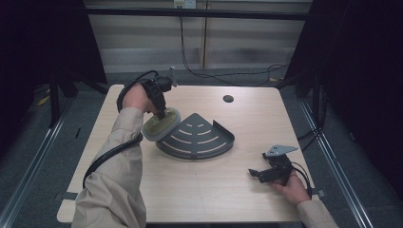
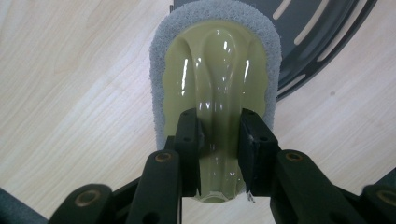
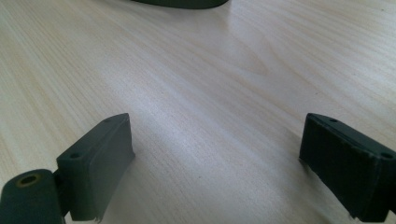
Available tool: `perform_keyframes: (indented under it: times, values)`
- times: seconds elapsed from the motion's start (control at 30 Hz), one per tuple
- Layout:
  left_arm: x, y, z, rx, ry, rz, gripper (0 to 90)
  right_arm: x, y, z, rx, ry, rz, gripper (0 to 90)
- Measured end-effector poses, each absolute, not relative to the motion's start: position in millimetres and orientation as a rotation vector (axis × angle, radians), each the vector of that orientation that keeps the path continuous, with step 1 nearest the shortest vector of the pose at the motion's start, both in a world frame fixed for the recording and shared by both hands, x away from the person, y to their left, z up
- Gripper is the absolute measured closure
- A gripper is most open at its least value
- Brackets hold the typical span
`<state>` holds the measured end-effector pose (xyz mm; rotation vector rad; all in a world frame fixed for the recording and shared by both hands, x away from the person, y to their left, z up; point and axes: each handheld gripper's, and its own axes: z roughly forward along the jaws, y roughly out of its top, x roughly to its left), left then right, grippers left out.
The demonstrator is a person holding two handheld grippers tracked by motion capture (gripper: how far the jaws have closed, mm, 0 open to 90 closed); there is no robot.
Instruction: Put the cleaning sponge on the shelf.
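- At the left edge of the dark corner rack [image 1: 199,137], the scrubbing sponge [image 2: 215,70] hangs in the left tongs [image 2: 219,135], clamped by its glossy olive handle, grey pad down.
- Right tongs [image 3: 215,158] rest on the tabletop [image 1: 199,190], jaws wide apart, well away.

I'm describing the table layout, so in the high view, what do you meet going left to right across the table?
Left gripper holding the scrubbing pad → dark corner rack → right gripper, fingers apart, resting on the table.
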<state>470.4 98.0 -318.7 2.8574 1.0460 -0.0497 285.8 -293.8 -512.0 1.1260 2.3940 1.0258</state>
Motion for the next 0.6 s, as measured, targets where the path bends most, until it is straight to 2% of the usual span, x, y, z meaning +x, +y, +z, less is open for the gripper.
perform_keyframes:
  times: [0.6]
  values:
    - [482,87,-332,2.831,1.12,-0.063,71.5,286,-294,-512,1.13,2.394,1.024,9.0]
